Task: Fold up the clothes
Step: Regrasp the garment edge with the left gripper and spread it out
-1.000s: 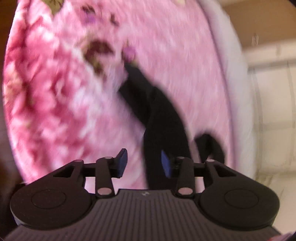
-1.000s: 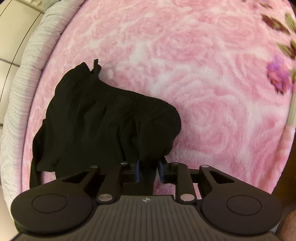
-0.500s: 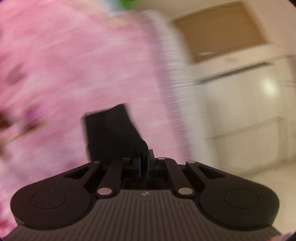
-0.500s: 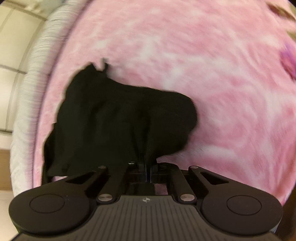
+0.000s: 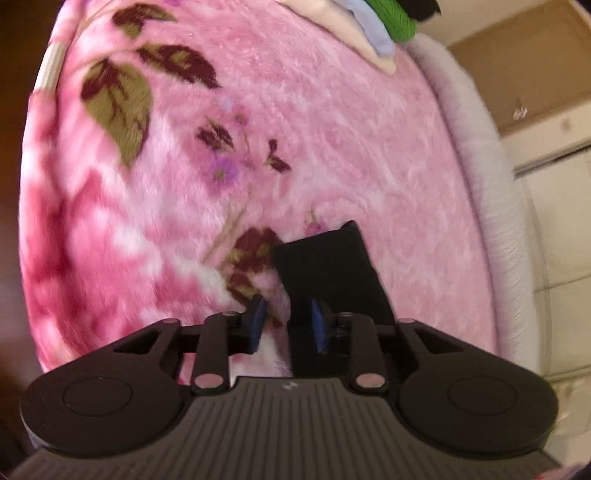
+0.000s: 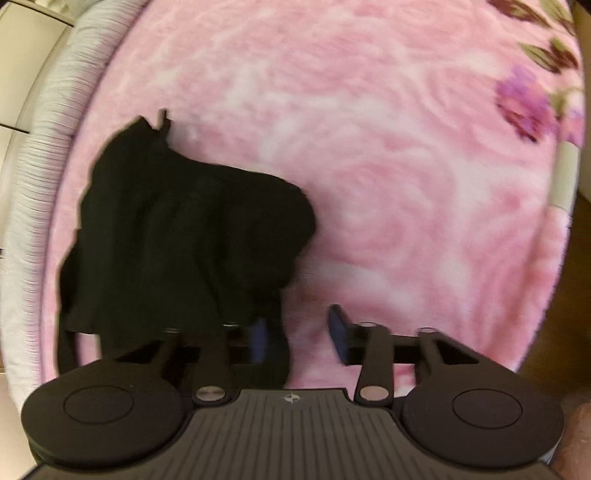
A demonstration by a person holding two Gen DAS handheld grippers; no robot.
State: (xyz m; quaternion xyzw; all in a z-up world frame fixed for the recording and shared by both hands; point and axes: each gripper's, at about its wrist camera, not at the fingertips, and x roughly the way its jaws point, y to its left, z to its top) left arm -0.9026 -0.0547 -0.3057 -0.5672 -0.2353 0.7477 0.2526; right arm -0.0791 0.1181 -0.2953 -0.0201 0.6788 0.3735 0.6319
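Pink floral blanket (image 5: 332,122) covered the bed in both views, with a pale ribbed mattress edge (image 5: 480,155) along one side and light cabinet fronts beyond it. A small pile of folded items, cream, pale blue and green (image 5: 380,26), sat at the far end of the bed in the left wrist view.

Left gripper (image 5: 286,323): the jaws had just been opening and stood apart, blue pads exposed. A flat, squared panel of the black garment (image 5: 328,266) lay on the blanket ahead of it, its near end running between the fingers close beside the right-hand pad. Contact with that pad could not be confirmed; the left-hand pad was clear of the cloth. Recorded as released.

Right gripper (image 6: 299,336): the jaws had likewise just been opening and stood wide. The bulk of the black garment (image 6: 184,236) lay bunched on the blanket toward the mattress edge, left of centre in that view. One fold hung down over the left-hand pad, partly hiding it; the right-hand pad was bare, with pink blanket showing in the gap. Recorded as released, nothing clamped.

Image blur was moderate in both views.
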